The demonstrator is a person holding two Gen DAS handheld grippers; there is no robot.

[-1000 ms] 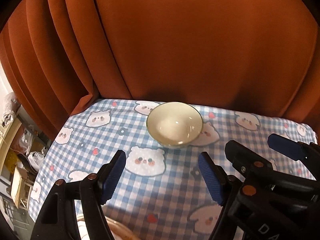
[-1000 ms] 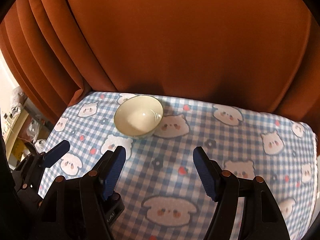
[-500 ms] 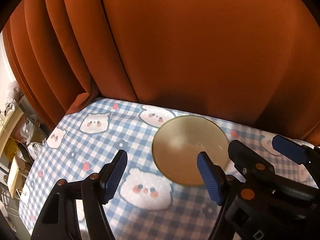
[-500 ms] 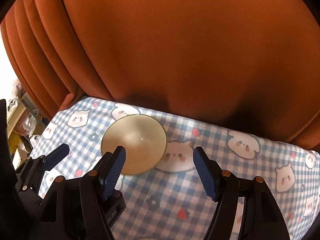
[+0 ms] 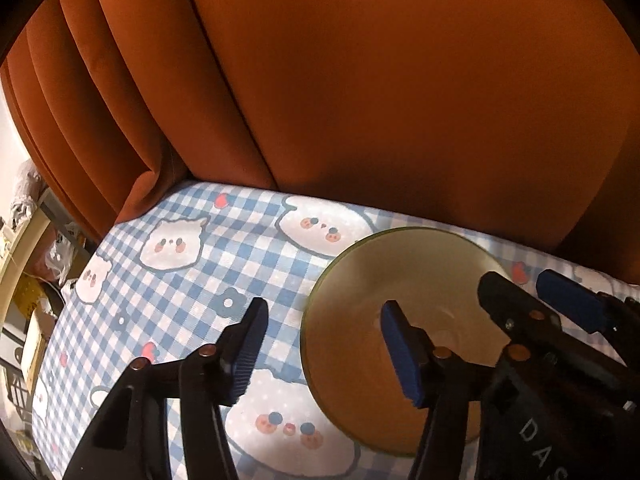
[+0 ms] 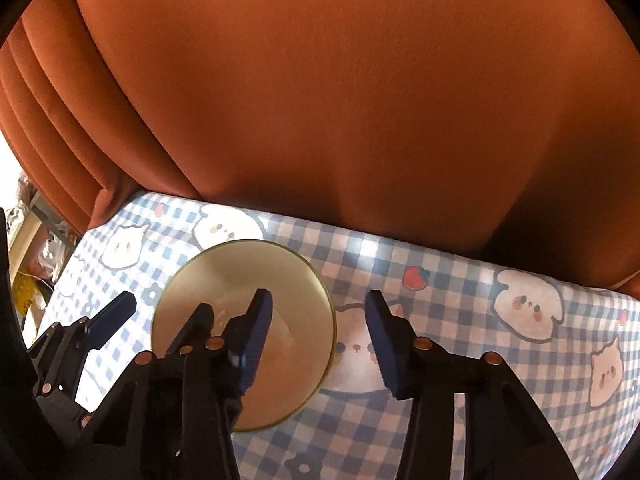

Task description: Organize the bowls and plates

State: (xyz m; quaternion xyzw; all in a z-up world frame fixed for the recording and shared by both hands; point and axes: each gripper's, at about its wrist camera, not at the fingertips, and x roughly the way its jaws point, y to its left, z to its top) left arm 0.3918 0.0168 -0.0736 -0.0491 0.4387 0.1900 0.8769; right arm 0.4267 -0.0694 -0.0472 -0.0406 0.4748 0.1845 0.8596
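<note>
A cream bowl [image 5: 404, 280] with a thin green rim sat upright on the surface [image 5: 192, 280], which was covered in a blue-and-white checked cloth printed with white animal faces and strawberries. Behind it hung an orange-brown curtain [image 5: 360, 100].

The left tool [image 5: 324, 346] was spread wide, its blue-padded fingers [image 5: 250, 350] gripping nothing; one finger was over the cloth left of the bowl, the other in front of the bowl's hollow. The right tool [image 6: 318, 344] was likewise spread and held nothing, its left finger in front of the bowl's inside and its right finger over the cloth beside it. The two tools stood close together, side by side.
</note>
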